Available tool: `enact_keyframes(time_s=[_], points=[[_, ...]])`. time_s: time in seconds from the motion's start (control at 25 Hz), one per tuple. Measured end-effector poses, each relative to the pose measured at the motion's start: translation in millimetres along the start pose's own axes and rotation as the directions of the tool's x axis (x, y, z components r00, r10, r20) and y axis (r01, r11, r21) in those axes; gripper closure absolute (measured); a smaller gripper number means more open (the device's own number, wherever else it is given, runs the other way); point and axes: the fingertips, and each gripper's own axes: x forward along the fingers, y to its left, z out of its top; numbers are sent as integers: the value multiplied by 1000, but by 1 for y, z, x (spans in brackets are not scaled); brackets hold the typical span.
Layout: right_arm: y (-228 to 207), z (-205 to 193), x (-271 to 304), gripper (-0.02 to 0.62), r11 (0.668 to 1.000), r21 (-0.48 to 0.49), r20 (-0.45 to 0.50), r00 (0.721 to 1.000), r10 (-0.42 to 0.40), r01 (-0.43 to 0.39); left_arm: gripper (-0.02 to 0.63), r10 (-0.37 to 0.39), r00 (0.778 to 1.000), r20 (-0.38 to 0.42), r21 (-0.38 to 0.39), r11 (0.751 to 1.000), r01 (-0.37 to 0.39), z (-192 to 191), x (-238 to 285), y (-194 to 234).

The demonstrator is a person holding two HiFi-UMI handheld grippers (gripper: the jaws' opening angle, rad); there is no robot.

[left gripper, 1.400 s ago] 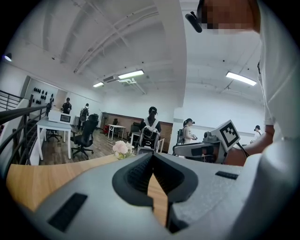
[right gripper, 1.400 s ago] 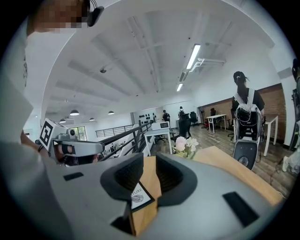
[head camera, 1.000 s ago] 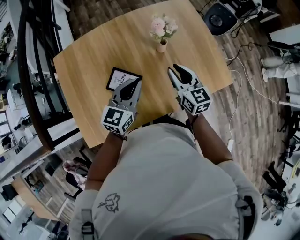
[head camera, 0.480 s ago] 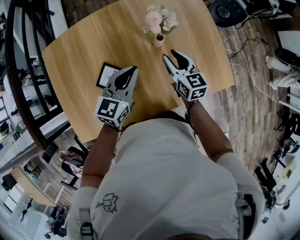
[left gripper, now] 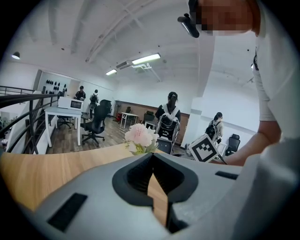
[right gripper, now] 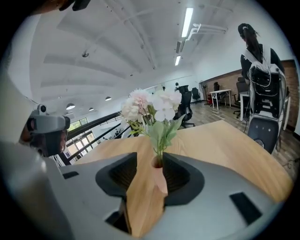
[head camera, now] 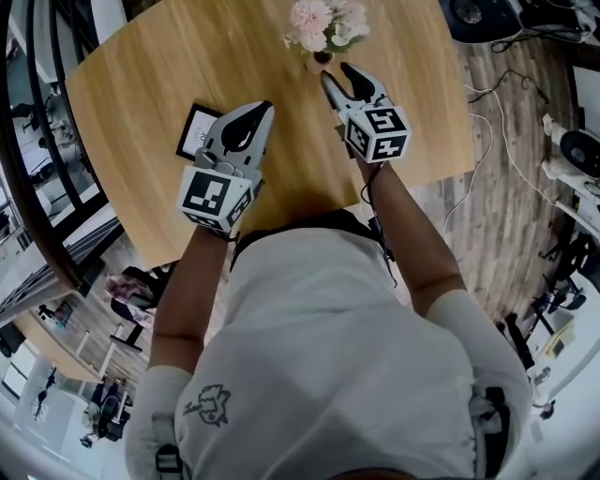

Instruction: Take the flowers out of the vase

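Observation:
Pink and white flowers (head camera: 323,21) stand in a small tan vase (head camera: 317,62) at the table's far side. My right gripper (head camera: 338,74) is open just in front of the vase; its jaws have just been opening. In the right gripper view the vase (right gripper: 160,177) shows in the gap between the jaws, the pads not pressing on it, with the flowers (right gripper: 151,107) above. My left gripper (head camera: 260,112) is shut and empty, nearer and to the left. In the left gripper view the flowers (left gripper: 139,136) rise beyond its closed tips (left gripper: 152,156).
A black-framed card (head camera: 198,132) lies on the wooden table (head camera: 131,84) left of the left gripper. A black railing (head camera: 23,141) runs along the left. Cables lie on the wood floor (head camera: 497,178) to the right. Desks, chairs and people stand in the background.
Both grippers have moved forward toward the vase, the right one closing in on it. The right jaws stand wider apart than before. The left jaws stay shut.

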Motion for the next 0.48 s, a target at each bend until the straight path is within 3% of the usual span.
enact_keyframes(time_s=[0.48], points=[[-20, -1, 43, 410, 999, -16, -3, 999, -40, 40, 601, 30, 1000, -5, -37, 999, -30, -5, 34, 18]])
